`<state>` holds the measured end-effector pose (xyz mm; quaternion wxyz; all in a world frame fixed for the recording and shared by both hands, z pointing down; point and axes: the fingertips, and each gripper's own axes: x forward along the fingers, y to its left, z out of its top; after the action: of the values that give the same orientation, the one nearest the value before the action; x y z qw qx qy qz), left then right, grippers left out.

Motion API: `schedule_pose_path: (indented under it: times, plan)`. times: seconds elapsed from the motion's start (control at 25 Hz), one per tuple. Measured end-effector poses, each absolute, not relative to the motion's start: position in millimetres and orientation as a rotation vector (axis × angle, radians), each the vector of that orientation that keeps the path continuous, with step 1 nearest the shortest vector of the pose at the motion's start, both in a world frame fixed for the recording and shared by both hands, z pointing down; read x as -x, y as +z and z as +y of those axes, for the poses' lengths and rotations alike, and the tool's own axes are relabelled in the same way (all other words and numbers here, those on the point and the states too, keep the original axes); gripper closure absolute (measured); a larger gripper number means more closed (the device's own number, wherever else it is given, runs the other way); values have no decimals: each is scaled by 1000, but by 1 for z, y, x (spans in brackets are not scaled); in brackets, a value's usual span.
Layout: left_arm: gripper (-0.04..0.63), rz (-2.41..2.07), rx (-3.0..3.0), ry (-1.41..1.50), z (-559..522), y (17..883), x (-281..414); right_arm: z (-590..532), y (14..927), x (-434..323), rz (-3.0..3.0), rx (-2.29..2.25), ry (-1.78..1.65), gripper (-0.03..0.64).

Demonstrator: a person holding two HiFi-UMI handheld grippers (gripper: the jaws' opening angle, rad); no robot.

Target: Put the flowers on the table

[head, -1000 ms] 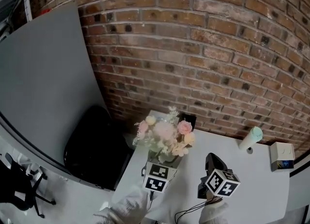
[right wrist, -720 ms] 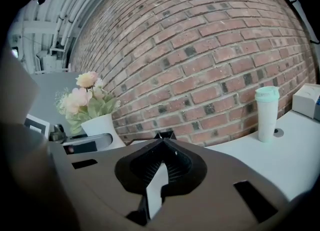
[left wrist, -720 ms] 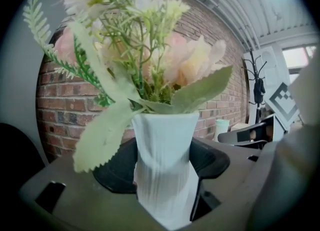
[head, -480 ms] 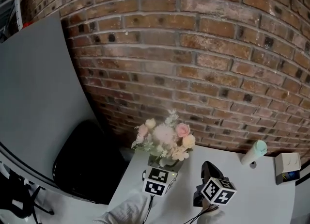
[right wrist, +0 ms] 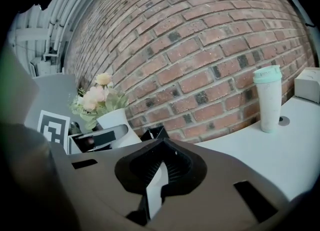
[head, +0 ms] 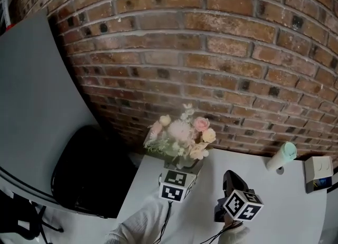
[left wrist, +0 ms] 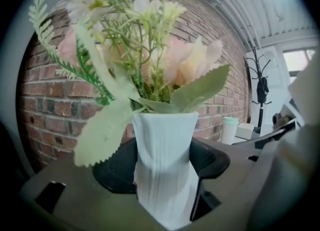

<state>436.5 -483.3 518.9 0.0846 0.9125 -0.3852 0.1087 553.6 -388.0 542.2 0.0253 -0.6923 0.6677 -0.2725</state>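
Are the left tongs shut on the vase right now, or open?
Shut. The left tongs press against both sides of the white vase at its lower body, with the flowers standing above.

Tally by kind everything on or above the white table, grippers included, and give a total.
vase of flowers: 1
tumbler with mint lid: 1
white box: 1
small black object: 1
grippers: 2, the left gripper and the right gripper
Total: 6
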Motion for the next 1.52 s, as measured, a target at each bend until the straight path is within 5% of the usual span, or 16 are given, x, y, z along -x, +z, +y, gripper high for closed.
schedule_pose_path:
  times: [1.52]
  plan:
    - [268,-1209,-2655,180,-479,528,-440,-377,561,-560,1971,2145,-928,594]
